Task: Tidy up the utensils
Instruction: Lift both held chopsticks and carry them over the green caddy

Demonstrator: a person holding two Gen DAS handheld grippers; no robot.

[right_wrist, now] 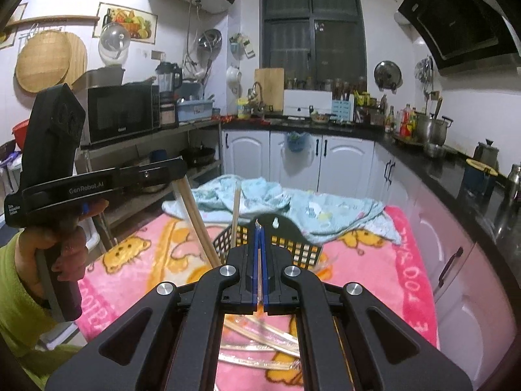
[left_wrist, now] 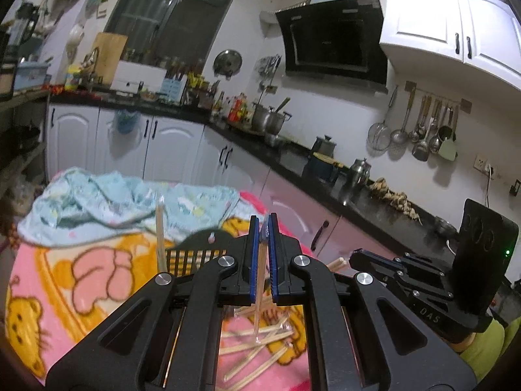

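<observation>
i hold the left claw [left_wrist: 263, 228] roughly level, tipped slightly down, clenched on one wrapped chopstick pair [left_wrist: 260, 280] that hangs through the pads toward the pink blanket [left_wrist: 97, 280]. in the right wrist view my left hand [right_wrist: 62, 251] grips the claw handle, sleeve in yellow-green. the right claw [right_wrist: 259, 238] points over the black basket [right_wrist: 293, 251], clamped on a second wrapped pair [right_wrist: 259, 277]. one basket stands on the desk, with one chopstick [right_wrist: 235, 215] upright in it. several more wrapped pairs [left_wrist: 257, 345] lie loose on the blanket below the claws; i cannot count them exactly. one blue cloth [right_wrist: 260, 195] lies behind the basket.
</observation>
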